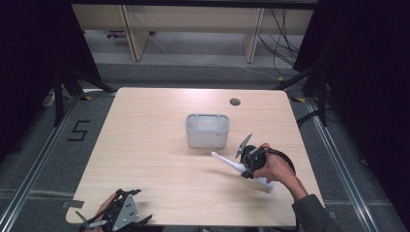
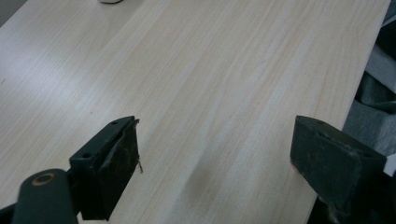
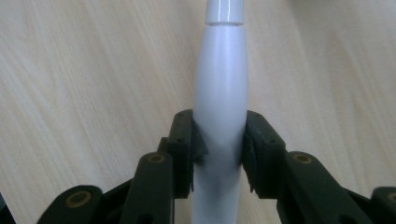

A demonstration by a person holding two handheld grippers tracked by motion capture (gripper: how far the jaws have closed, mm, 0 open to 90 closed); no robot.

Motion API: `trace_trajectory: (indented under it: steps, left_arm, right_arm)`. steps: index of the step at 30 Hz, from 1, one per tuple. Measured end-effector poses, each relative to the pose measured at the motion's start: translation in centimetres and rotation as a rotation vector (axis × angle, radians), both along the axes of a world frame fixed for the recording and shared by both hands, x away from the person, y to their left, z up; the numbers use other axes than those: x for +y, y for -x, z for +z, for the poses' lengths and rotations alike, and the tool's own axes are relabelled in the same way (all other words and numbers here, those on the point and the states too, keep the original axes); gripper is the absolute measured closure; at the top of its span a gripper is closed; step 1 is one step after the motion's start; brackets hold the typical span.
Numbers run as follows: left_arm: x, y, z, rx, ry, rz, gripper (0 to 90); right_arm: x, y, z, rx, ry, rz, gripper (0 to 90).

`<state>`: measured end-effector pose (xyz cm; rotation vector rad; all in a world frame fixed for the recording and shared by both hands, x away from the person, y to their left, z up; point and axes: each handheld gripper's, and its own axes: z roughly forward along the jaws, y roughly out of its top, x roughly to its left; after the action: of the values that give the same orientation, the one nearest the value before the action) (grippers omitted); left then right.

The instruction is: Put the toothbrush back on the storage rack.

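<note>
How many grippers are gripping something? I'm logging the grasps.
1. The right gripper is clamped on the white electric toothbrush; the left gripper stands open at the table's near-left edge.

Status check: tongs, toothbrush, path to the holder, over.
Right tongs shut on white electric toothbrush. Left tongs open, empty, near table edge. Grey holder just beyond; nothing between.

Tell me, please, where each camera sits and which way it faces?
High view: above the person's side, facing forward and down on the table; shows both hands, left gripper, right gripper.
Left gripper view: rides that gripper, sees open jaws, bare table.
Right gripper view: jaws clamp the white toothbrush.
Shared: toothbrush, table.
</note>
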<state>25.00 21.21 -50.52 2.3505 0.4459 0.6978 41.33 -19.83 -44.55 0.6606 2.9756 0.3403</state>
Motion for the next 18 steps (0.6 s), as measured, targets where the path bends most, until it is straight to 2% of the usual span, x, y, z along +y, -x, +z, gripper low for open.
trace_trajectory:
  steps: [4,5,6,8,14,15,16,17,18]
  left_arm:
    - [0.0,0.0,0.0,0.0,0.003,0.001,15.0]
    - [0.0,0.0,0.0,-0.001,0.003,0.002,15.0]
    - [0.0,0.0,0.0,0.008,0.002,-0.004,14.9]
    - [0.0,0.0,0.0,0.004,0.003,-0.002,15.0]
    - [0.1,0.0,0.1,0.007,0.003,-0.003,15.0]
    - [0.1,-0.1,0.1,0.007,0.002,-0.004,15.0]
    - [0.1,0.0,0.1,0.006,0.001,-0.005,15.0]
    - [0.1,0.0,0.1,0.006,0.002,-0.005,15.0]
    - [0.1,0.0,0.1,0.006,0.002,-0.005,15.0]
  right_arm:
    - [-0.7,0.3,1.0,-0.02,-0.058,-0.037,67.1]
    - [-0.9,0.3,1.2,-0.043,-0.083,-0.025,67.1]
    - [-1.1,0.4,1.4,-0.046,-0.097,-0.035,67.1]
    - [-1.3,0.5,1.7,-0.065,-0.131,-0.02,67.1]
    - [-1.7,0.7,2.2,-0.115,-0.233,-0.044,67.1]
    - [-1.7,0.8,2.3,-0.12,-0.247,-0.062,67.1]
    - [-1.6,0.8,2.3,-0.134,-0.266,-0.074,67.1]
    - [-1.7,0.8,2.3,-0.135,-0.292,-0.06,67.1]
    - [-1.6,0.7,2.2,-0.164,-0.345,-0.057,67.1]
